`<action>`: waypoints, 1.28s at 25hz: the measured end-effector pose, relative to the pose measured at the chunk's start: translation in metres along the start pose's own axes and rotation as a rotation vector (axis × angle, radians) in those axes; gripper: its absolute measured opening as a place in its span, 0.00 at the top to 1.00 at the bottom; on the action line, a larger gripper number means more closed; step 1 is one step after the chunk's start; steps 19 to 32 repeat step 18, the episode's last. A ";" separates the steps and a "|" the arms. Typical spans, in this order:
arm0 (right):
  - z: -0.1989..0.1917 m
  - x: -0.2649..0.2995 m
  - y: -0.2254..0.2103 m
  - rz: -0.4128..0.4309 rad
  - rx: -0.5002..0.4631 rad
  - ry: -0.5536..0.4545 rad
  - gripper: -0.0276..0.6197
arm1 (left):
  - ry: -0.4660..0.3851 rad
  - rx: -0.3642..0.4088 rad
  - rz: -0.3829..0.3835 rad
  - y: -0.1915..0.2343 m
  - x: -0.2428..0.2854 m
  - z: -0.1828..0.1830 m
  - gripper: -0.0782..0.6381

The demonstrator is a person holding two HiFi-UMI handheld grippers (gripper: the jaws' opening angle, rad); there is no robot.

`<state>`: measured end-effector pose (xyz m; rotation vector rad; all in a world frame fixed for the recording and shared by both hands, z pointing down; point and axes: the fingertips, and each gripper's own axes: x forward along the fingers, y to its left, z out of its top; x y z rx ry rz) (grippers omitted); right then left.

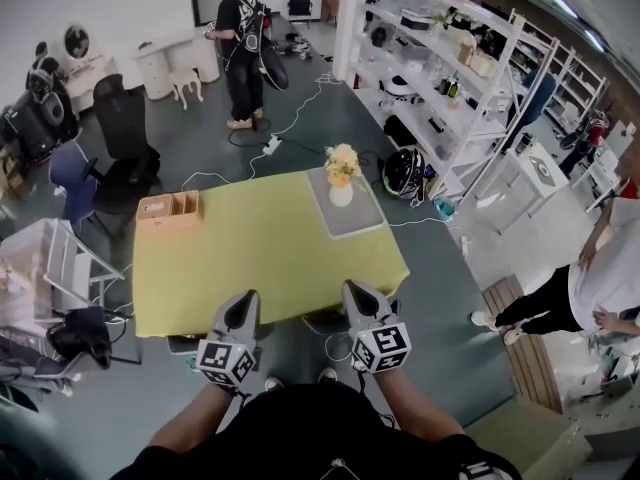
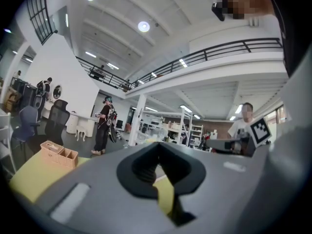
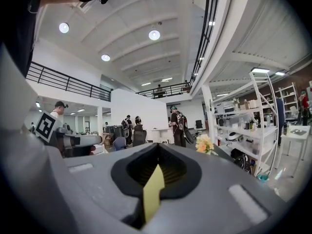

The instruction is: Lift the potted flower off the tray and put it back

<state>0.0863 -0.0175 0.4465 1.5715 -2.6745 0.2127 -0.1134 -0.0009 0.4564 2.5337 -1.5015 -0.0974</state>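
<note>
Left gripper (image 1: 243,300) and right gripper (image 1: 358,290) closed, empty; potted flower (image 1: 341,173) on tray (image 1: 362,220), wooden box (image 1: 170,208) across yellow table (image 1: 260,263).

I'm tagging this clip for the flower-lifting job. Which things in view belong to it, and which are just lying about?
Belongs to the job:
potted flower
tray under it
yellow table
left claw and right claw, both shut and empty

Just lying about:
wooden box at the table's far left corner
black office chair
white shelving
</note>
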 end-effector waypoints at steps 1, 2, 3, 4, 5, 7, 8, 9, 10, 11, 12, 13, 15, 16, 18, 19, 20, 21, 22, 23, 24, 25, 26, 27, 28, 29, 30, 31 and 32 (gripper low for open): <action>0.000 -0.001 -0.002 -0.001 0.000 0.001 0.95 | 0.001 0.002 -0.001 -0.002 0.000 0.001 0.88; 0.000 -0.002 -0.003 -0.001 0.000 0.003 0.95 | 0.002 0.005 -0.002 -0.004 0.001 0.001 0.88; 0.000 -0.002 -0.005 -0.001 -0.001 0.004 0.95 | 0.002 0.008 -0.004 -0.006 0.001 0.001 0.88; 0.000 -0.002 -0.006 -0.001 -0.002 0.004 0.95 | 0.002 0.011 -0.006 -0.007 0.002 0.001 0.88; 0.000 -0.002 -0.007 0.000 -0.004 0.004 0.95 | 0.002 0.014 -0.007 -0.008 0.002 0.001 0.88; 0.001 -0.001 -0.007 0.005 -0.009 0.003 0.95 | 0.003 0.019 -0.009 -0.009 0.003 0.001 0.88; 0.001 -0.001 -0.006 0.008 -0.012 0.002 0.95 | 0.004 0.021 -0.010 -0.009 0.003 0.001 0.88; 0.001 0.000 -0.005 0.010 -0.015 0.002 0.95 | 0.004 0.022 -0.011 -0.009 0.004 0.002 0.88; 0.001 0.001 -0.005 0.012 -0.017 0.002 0.95 | 0.004 0.024 -0.013 -0.008 0.004 0.002 0.88; 0.001 0.002 -0.004 0.014 -0.019 0.003 0.95 | 0.004 0.027 -0.015 -0.008 0.004 0.002 0.88; 0.001 0.003 -0.003 0.017 -0.020 0.004 0.95 | 0.003 0.028 -0.017 -0.008 0.004 0.003 0.88; 0.001 0.005 -0.001 0.020 -0.022 0.004 0.95 | 0.003 0.028 -0.018 -0.008 0.004 0.003 0.88; 0.002 0.007 0.003 0.027 -0.027 0.004 0.95 | 0.005 0.025 -0.019 -0.007 0.002 0.001 0.88; 0.002 0.008 0.005 0.030 -0.031 0.003 0.95 | 0.006 0.023 -0.020 -0.006 0.002 0.000 0.88; 0.004 0.010 0.007 0.035 -0.036 0.002 0.95 | 0.008 0.020 -0.022 -0.006 0.002 -0.001 0.88; 0.004 0.010 0.007 0.035 -0.036 0.002 0.95 | 0.008 0.020 -0.022 -0.006 0.002 -0.001 0.88; 0.004 0.010 0.007 0.035 -0.036 0.002 0.95 | 0.008 0.020 -0.022 -0.006 0.002 -0.001 0.88; 0.004 0.010 0.007 0.035 -0.036 0.002 0.95 | 0.008 0.020 -0.022 -0.006 0.002 -0.001 0.88; 0.004 0.010 0.007 0.035 -0.036 0.002 0.95 | 0.008 0.020 -0.022 -0.006 0.002 -0.001 0.88; 0.004 0.010 0.007 0.035 -0.036 0.002 0.95 | 0.008 0.020 -0.022 -0.006 0.002 -0.001 0.88; 0.004 0.010 0.007 0.035 -0.036 0.002 0.95 | 0.008 0.020 -0.022 -0.006 0.002 -0.001 0.88; 0.004 0.010 0.007 0.035 -0.036 0.002 0.95 | 0.008 0.020 -0.022 -0.006 0.002 -0.001 0.88; 0.004 0.010 0.007 0.035 -0.036 0.002 0.95 | 0.008 0.020 -0.022 -0.006 0.002 -0.001 0.88; 0.004 0.010 0.007 0.035 -0.036 0.002 0.95 | 0.008 0.020 -0.022 -0.006 0.002 -0.001 0.88; 0.004 0.010 0.007 0.035 -0.036 0.002 0.95 | 0.008 0.020 -0.022 -0.006 0.002 -0.001 0.88; 0.004 0.010 0.007 0.035 -0.036 0.002 0.95 | 0.008 0.020 -0.022 -0.006 0.002 -0.001 0.88; 0.004 0.010 0.007 0.035 -0.036 0.002 0.95 | 0.008 0.020 -0.022 -0.006 0.002 -0.001 0.88; 0.004 0.010 0.007 0.035 -0.036 0.002 0.95 | 0.008 0.020 -0.022 -0.006 0.002 -0.001 0.88; 0.004 0.010 0.007 0.035 -0.036 0.002 0.95 | 0.008 0.020 -0.022 -0.006 0.002 -0.001 0.88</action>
